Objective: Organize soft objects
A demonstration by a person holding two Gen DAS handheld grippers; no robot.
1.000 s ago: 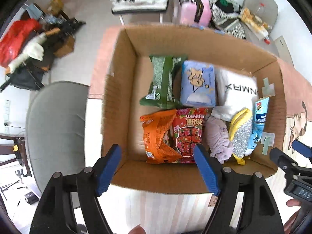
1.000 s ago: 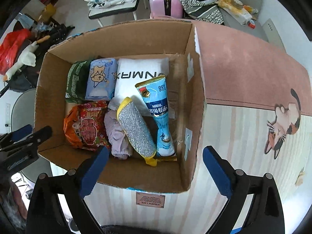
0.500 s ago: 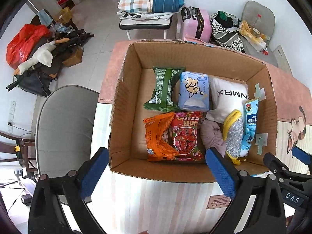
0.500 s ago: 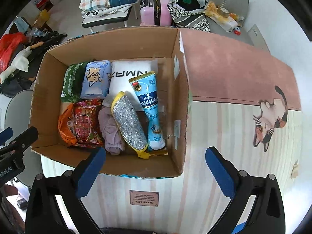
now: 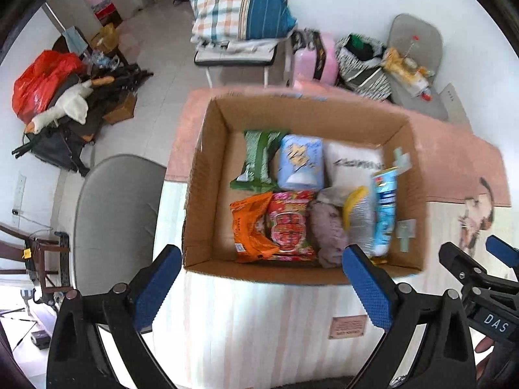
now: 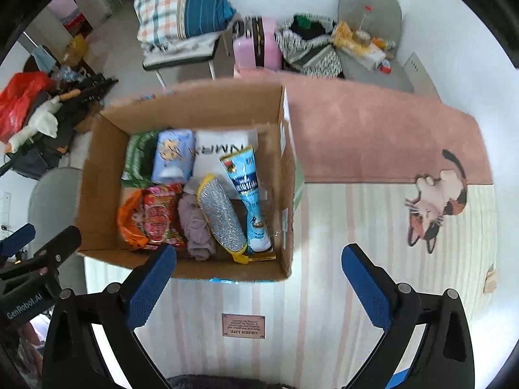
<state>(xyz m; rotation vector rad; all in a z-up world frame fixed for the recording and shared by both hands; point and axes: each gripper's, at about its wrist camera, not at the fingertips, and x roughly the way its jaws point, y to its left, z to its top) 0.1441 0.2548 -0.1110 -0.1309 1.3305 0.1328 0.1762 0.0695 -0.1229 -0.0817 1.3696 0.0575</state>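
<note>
An open cardboard box [image 5: 207, 175] [image 6: 97, 175] stands on a striped and pink cloth. It holds soft packs: a green pack [image 5: 258, 159], a light blue tissue pack [image 5: 301, 162] [image 6: 172, 157], a white pack [image 5: 353, 165], an orange bag [image 5: 249, 230], a red bag [image 5: 288, 227] [image 6: 159, 214], a mauve cloth [image 5: 327, 230] [image 6: 196, 223], a silver and yellow mitt [image 6: 220, 214] and a blue pouch [image 6: 249, 194]. My left gripper [image 5: 262, 291] is open and empty, above the table in front of the box. My right gripper [image 6: 259, 291] is open and empty, in front of the box's right corner.
The cloth has a cat picture [image 6: 438, 201] at the right. A grey chair [image 5: 113, 227] stands left of the table. On the floor behind are a chair with a plaid bundle [image 5: 240, 6], a pink suitcase [image 5: 314, 55], bags and a red sack [image 5: 42, 81].
Both grippers have pulled back and up from the box, which now looks smaller and farther off. Both stay open and empty. The box's contents have not moved.
</note>
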